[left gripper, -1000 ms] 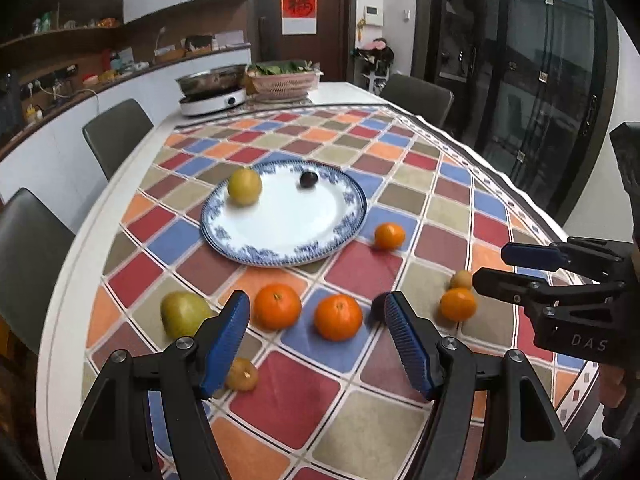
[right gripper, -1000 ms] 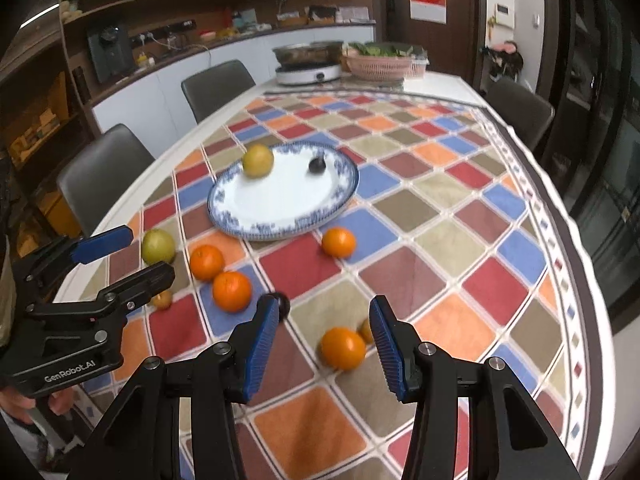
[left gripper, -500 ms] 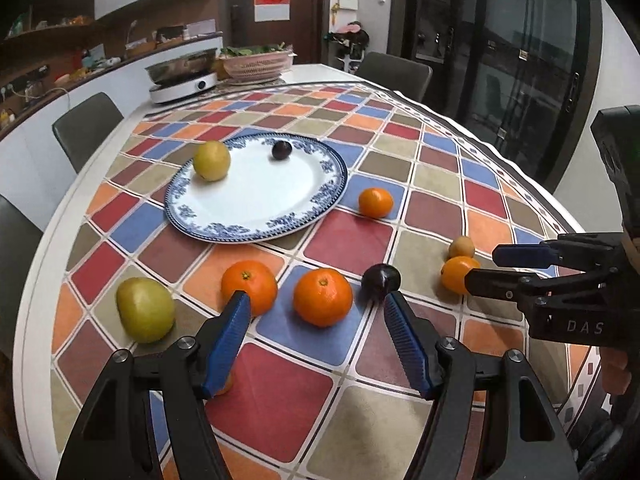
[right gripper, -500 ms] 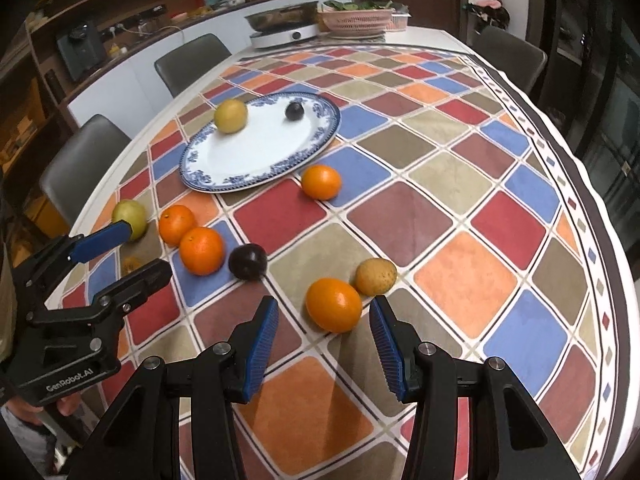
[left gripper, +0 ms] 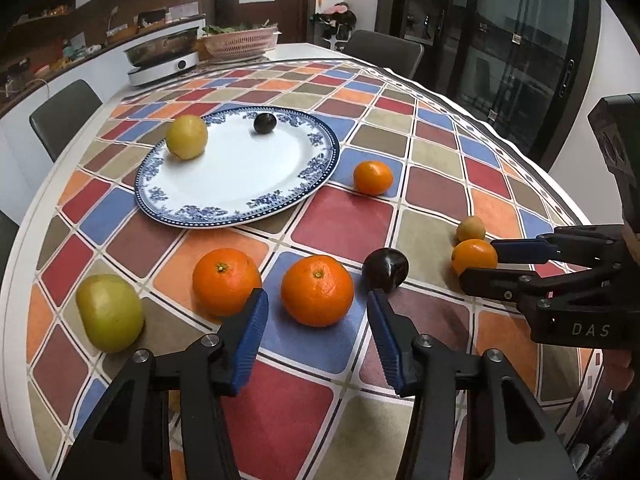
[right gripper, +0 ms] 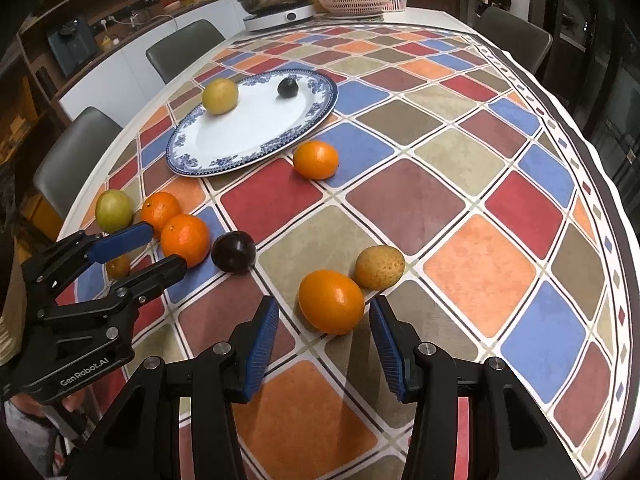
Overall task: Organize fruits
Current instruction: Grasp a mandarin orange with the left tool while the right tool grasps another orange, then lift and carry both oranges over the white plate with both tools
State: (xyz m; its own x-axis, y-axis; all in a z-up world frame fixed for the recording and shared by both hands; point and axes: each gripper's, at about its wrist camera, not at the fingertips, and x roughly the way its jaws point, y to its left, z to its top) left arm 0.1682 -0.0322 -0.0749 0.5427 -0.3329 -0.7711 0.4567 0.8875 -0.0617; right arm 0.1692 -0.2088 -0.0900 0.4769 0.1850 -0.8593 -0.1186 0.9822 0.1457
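Note:
A blue-rimmed white plate [left gripper: 240, 204] holds a yellow fruit [left gripper: 187, 136] and a dark plum [left gripper: 265, 123]. My left gripper [left gripper: 316, 336] is open, its fingers just short of an orange [left gripper: 317, 290]; another orange [left gripper: 226, 282], a green fruit [left gripper: 109, 312] and a dark plum [left gripper: 386, 265] lie beside it. My right gripper [right gripper: 324, 338] is open, its fingers just short of an orange [right gripper: 331, 301], with a small tan fruit [right gripper: 379, 267] behind it. One more orange [right gripper: 316, 159] lies near the plate [right gripper: 200, 160].
The table has a checkered cloth [right gripper: 460, 200]. A cooker with a pan [left gripper: 164, 60] and a pink basket [left gripper: 242, 42] stand at the far end. Chairs [left gripper: 66, 114] surround the table. A small brown fruit [right gripper: 117, 266] lies behind the left gripper's fingers.
Both grippers have moved forward and down toward the fruits. Each orange now sits closer to its open fingers. Nothing has been taken hold of.

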